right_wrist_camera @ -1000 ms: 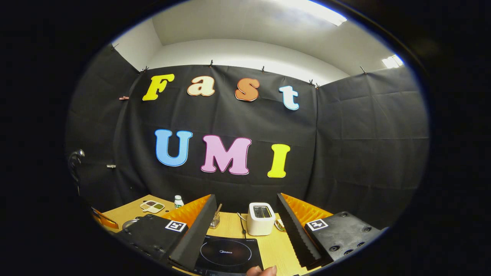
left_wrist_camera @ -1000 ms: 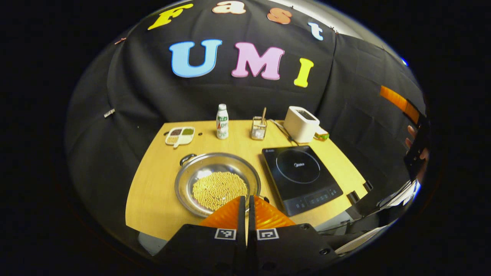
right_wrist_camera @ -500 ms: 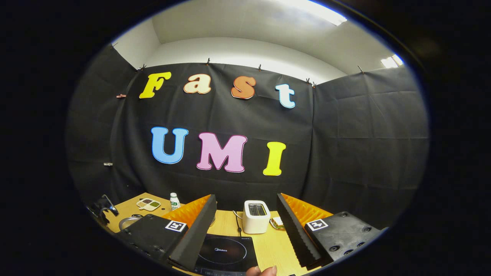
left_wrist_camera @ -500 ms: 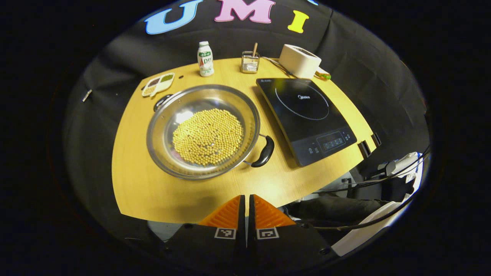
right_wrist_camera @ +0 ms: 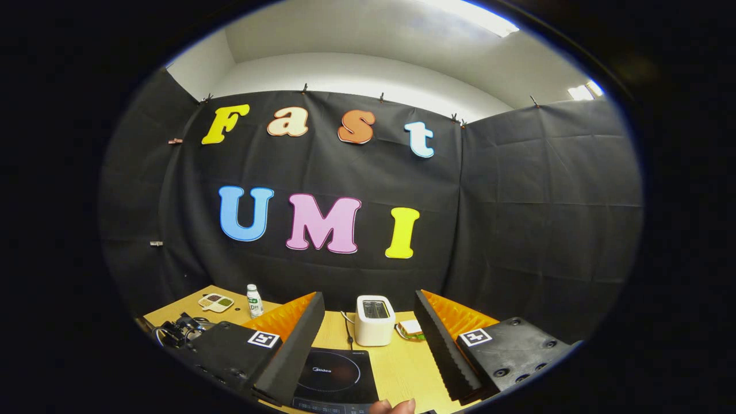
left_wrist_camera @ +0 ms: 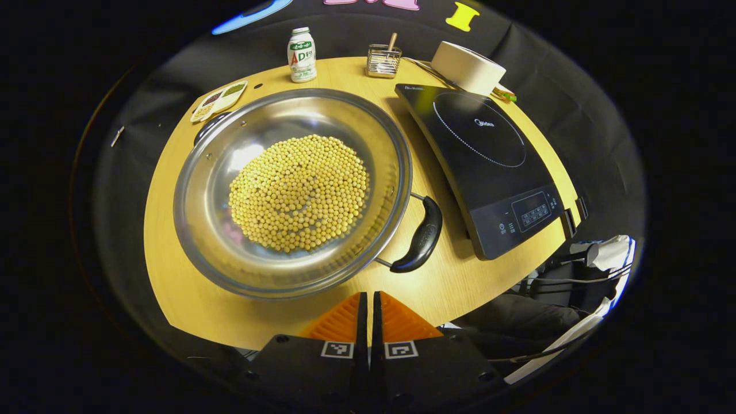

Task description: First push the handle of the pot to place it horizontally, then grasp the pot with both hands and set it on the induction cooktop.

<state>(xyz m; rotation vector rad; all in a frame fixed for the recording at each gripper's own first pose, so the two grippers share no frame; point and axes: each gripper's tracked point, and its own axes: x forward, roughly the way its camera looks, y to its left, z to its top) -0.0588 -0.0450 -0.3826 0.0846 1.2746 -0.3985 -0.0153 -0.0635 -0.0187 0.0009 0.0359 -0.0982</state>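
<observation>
- Your left gripper (left_wrist_camera: 368, 299) has its orange fingers pressed together with nothing between them. It hangs above the near edge of the bench (left_wrist_camera: 172, 270), just short of the pot's near rim.
- Your right gripper (right_wrist_camera: 368, 339) has its fingers spread wide and empty. It is held high and level, looking over the induction cooktop (right_wrist_camera: 333, 382) toward the toaster (right_wrist_camera: 374, 319) at the far side.
- The pot (left_wrist_camera: 293, 190) sits on the bench left of the induction cooktop, wide and shallow, with a heap of yellow beans (left_wrist_camera: 299, 192) in the middle.
- Its black near handle (left_wrist_camera: 422, 241) lies to the right of your left fingers and a little beyond them — just beside the cooktop's near left edge. The far handle (left_wrist_camera: 210, 123) peeks out at the far left rim, so the handles lie on a diagonal, not yet horizontal.
- Risks, as I judge them: a quick or high shove on the handle could tip the shallow pot and scatter beans — keep the push low and slow.
- Swinging the near handle rightward may jam it against the cooktop's edge or nudge the cooktop.
- When you lift, uneven heights between the two grippers would slide the beans to one side and over the rim.
</observation>
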